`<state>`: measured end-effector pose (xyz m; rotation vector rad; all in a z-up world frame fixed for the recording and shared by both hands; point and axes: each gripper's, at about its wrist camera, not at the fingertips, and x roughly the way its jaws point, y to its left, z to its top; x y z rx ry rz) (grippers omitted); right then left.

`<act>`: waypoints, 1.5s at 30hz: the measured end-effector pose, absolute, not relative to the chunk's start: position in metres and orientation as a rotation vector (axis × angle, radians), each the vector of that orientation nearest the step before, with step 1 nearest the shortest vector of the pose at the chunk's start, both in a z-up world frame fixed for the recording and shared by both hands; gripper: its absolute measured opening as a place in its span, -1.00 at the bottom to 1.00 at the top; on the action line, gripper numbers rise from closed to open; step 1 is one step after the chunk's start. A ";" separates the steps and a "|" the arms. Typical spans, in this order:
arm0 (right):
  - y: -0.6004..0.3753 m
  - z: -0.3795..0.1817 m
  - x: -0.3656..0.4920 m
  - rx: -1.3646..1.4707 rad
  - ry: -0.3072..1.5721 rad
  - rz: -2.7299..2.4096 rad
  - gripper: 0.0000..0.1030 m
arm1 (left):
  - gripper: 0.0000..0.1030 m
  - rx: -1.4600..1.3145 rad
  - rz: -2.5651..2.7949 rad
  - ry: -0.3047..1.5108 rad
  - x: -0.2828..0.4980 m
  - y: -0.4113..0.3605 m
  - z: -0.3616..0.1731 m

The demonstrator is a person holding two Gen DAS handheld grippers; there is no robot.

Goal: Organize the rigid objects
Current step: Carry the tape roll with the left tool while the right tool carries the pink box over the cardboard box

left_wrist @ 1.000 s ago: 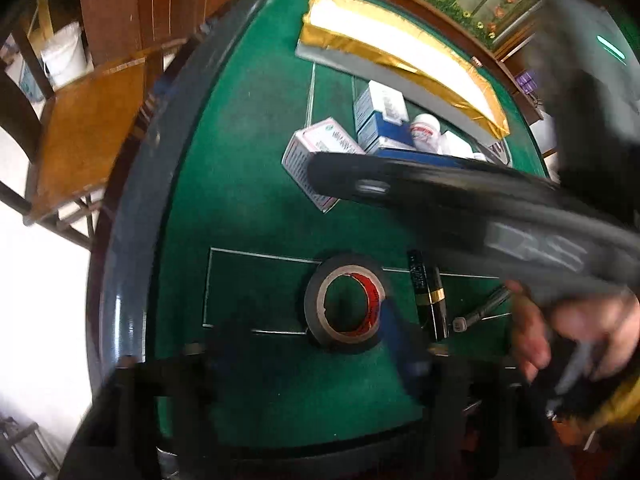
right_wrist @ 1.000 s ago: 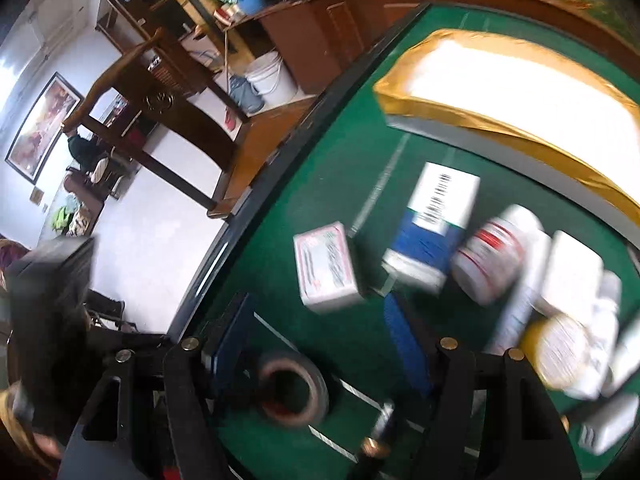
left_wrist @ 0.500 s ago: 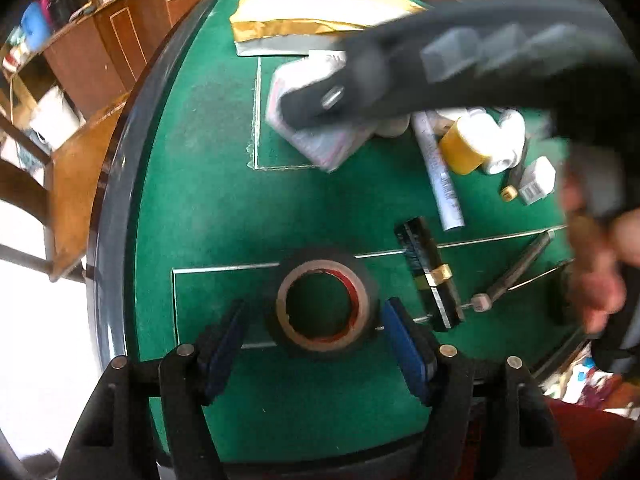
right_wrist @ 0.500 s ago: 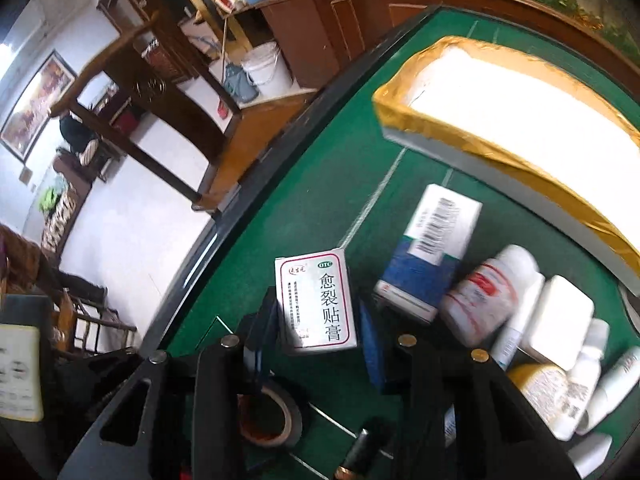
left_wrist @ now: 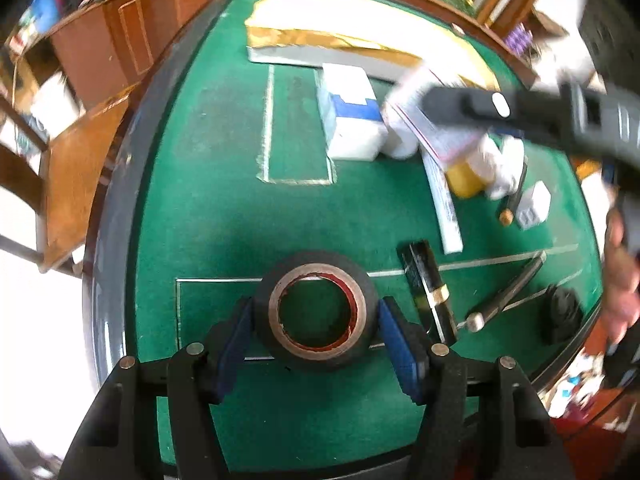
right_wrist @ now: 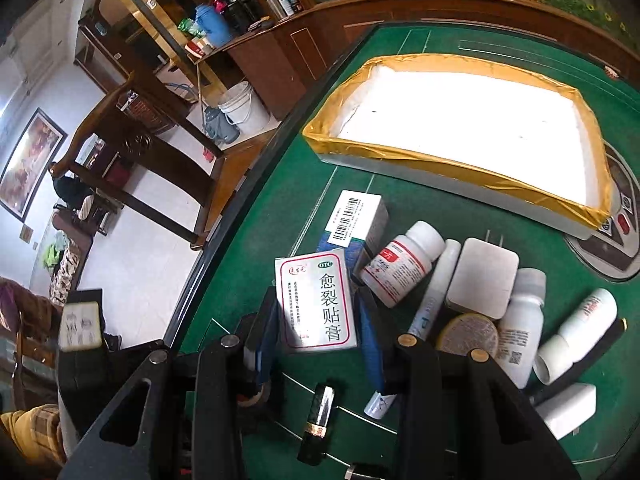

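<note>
A black tape roll (left_wrist: pixel 316 316) lies flat on the green felt table (left_wrist: pixel 224 208). My left gripper (left_wrist: pixel 316 330) straddles it, with a blue pad touching each side. My right gripper (right_wrist: pixel 318 330) is shut on a white medicine box with red Chinese print (right_wrist: pixel 318 300) and holds it lifted above the table. The same box shows blurred in the left wrist view (left_wrist: pixel 432 120) under the right gripper's black body. A white tray with a gold rim (right_wrist: pixel 460 120) stands at the far end of the table.
A blue-white box (right_wrist: pixel 356 216), white bottles (right_wrist: pixel 400 268), a white tube (right_wrist: pixel 432 300), a white charger (right_wrist: pixel 482 278) and a yellow-lidded jar (right_wrist: pixel 466 338) crowd the middle. A black lipstick (left_wrist: pixel 428 292) and a metal tool (left_wrist: pixel 504 296) lie right of the tape. The table's dark edge (left_wrist: pixel 116 216) runs left.
My right gripper has closed on the medicine box and lifted it towards the tray. My left gripper has closed in, and its pads now touch the tape roll.
</note>
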<state>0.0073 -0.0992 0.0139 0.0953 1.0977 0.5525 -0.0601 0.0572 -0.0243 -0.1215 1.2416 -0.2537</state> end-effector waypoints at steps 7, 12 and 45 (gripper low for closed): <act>-0.114 0.032 0.004 0.111 1.051 0.529 -0.30 | 0.29 -0.226 -0.228 1.176 -0.049 0.083 0.012; -0.124 0.048 0.006 0.116 0.994 0.489 -0.30 | 0.29 -0.231 -0.240 1.123 -0.026 0.086 0.034; -0.197 0.070 0.003 0.171 0.937 0.267 -0.30 | 0.28 -0.216 -0.335 1.094 0.060 0.029 0.057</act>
